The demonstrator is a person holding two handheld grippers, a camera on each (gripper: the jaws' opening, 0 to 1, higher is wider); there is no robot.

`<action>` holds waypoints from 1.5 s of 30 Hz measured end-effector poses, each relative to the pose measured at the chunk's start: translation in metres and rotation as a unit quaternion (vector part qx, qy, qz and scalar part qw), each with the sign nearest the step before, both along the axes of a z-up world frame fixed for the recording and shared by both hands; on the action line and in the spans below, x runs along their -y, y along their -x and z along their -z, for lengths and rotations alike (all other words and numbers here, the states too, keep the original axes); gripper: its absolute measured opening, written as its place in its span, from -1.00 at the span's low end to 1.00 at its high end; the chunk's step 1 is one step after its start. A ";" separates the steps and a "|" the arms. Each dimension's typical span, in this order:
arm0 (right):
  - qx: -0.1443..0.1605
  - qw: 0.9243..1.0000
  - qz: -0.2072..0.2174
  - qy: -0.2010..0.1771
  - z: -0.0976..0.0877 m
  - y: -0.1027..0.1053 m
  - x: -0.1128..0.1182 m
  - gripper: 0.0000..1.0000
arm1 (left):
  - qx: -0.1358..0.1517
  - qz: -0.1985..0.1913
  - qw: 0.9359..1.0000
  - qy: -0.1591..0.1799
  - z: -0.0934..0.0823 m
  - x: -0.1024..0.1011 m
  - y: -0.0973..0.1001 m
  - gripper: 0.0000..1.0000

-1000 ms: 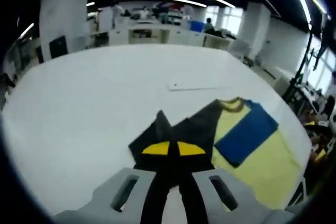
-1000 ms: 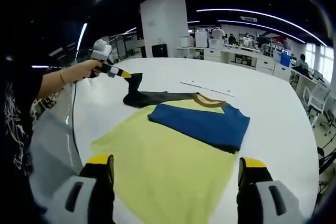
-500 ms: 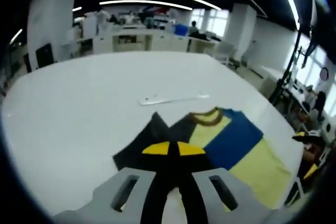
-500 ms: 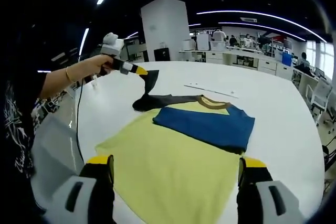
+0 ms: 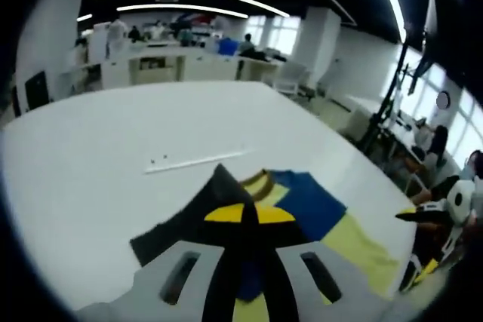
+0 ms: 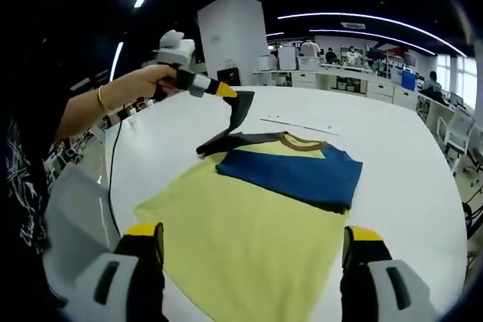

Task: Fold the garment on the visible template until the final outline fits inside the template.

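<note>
- Yellow garment lay flat on white table, near the table's close edge in the right gripper view; blue sleeve already folded across the chest, brown collar toward the far side.
- Dark grey sleeve raised off the table, pulled up above the garment's far left corner, the rest of the body flat.
- Left gripper, yellow-tipped, clamped on the tip of the dark grey sleeve; held by a person's hand with a bracelet at the wrist.
- Left gripper view: own jaws pressed together over grey sleeve cloth, blue and yellow panels just beyond.
- Right gripper: jaws spread wide apart, nothing between them, above the yellow hem.
- Thin white strip flat on the table beyond the collar, apart from the garment.
- Beyond the table: white pillar, desks, ceiling light strips.
</note>
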State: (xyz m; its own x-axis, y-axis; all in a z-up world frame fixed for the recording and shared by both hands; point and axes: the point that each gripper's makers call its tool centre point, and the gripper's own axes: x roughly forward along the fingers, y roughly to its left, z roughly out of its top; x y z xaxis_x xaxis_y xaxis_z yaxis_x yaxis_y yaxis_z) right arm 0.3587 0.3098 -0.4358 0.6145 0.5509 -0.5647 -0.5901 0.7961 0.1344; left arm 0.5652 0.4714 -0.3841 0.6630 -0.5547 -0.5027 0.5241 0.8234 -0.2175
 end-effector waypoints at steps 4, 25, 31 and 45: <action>-0.004 1.000 0.002 0.003 0.003 0.002 0.004 0.99 | 0.002 0.016 1.000 0.005 0.001 0.020 0.000 -1.00; -0.022 0.999 0.012 0.020 0.014 -0.002 0.019 0.99 | 0.008 0.143 0.989 0.047 0.007 0.128 0.025 -1.00; -0.025 0.999 0.011 0.022 0.016 -0.003 0.018 0.99 | -0.001 0.179 0.983 0.038 0.021 0.144 0.044 -1.00; -0.033 0.999 0.015 0.026 0.025 -0.005 0.019 0.99 | -0.022 0.202 0.979 0.005 0.069 0.160 0.053 -0.99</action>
State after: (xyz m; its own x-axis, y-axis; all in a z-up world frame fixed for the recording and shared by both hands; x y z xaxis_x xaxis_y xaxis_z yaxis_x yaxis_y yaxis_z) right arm 0.3634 0.2912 -0.4611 0.5900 0.5028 -0.6318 -0.5577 0.8195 0.1314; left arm 0.5125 0.3110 -0.4532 0.3654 -0.7725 -0.5193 0.7968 0.5480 -0.2546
